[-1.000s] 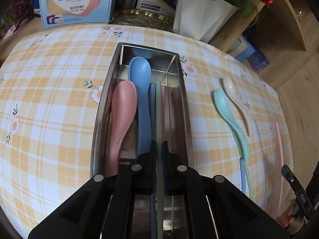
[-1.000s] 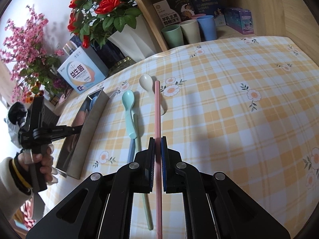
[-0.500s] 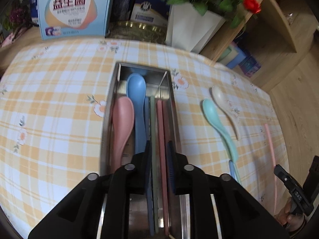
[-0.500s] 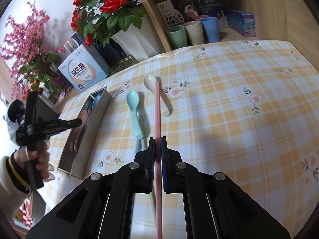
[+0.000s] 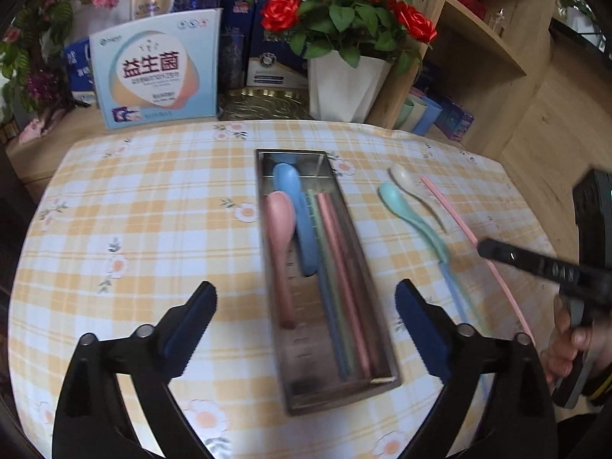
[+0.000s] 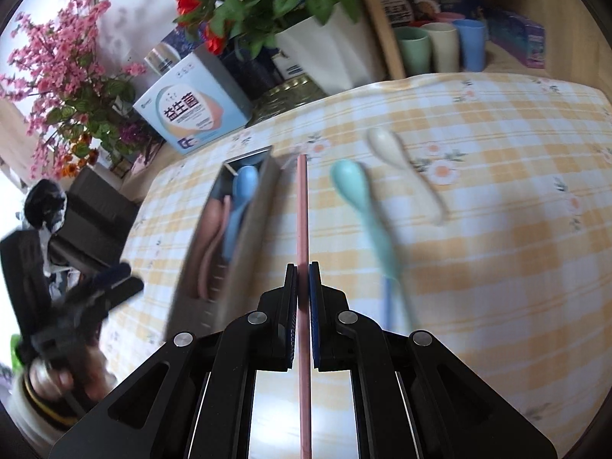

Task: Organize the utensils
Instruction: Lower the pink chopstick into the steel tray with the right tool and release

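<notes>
A second ago my left claw [image 5: 304, 321] pinched a green stick [image 5: 329, 267] — now it lies in the metal tray [image 5: 382, 329], jaws opening wide, empty. My right claw [image 6: 303, 275] pinches a pink stick [image 6: 302, 206] beside the tray.

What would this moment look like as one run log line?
left gripper: jaws opening, empty, above tray | right gripper: shut on pink chopstick | mint spoon, white spoon: on tablecloth
</notes>
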{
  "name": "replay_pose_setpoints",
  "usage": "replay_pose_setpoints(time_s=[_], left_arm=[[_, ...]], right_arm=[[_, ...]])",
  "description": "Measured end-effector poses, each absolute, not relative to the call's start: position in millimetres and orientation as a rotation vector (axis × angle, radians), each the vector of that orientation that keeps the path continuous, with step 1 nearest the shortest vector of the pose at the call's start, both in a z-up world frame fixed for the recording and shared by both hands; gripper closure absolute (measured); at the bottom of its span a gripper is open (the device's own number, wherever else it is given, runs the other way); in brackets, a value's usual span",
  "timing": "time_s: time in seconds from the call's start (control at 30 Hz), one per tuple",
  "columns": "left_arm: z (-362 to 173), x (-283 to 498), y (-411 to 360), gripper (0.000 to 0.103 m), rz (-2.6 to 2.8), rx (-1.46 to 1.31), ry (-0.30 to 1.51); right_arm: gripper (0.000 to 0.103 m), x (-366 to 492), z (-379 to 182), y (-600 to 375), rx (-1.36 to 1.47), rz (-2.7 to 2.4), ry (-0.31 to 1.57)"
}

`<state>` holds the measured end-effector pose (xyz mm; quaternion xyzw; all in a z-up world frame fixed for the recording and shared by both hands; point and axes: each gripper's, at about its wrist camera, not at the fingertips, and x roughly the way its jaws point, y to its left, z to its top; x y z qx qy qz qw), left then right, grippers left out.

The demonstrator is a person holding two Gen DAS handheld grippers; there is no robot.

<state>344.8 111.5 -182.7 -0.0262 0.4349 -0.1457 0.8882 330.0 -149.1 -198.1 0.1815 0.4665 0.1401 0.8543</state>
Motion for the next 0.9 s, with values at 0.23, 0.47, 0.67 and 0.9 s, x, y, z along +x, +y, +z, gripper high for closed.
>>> replay_pose_setpoints(time_s=[0.23,0.47,0.67,0.9], left_arm=[[-187.7,328.8,150.4,0.007,-0.235,-0.043,0.889],[-194.4,318.2,183.2,0.007,-0.19,-0.105,0.889],[-199.5,315.8,192.6,0.007,-0.184,-0.129,0.896],[-201.4,315.2,194.8,0.007,-0.179,-0.135,0.902]], right_arm=[[0.097,364.9,-207.9,-92.3,0.457,0.275,1.059],[0.097,399.9,-224.4,-53.2,0.493,0.21,1.132],[0.097,417.1,-235.4,-45.1,0.521,0.16,1.169],[0.097,423.6,-243.0,-41.6,0.515,0.142,1.19]])
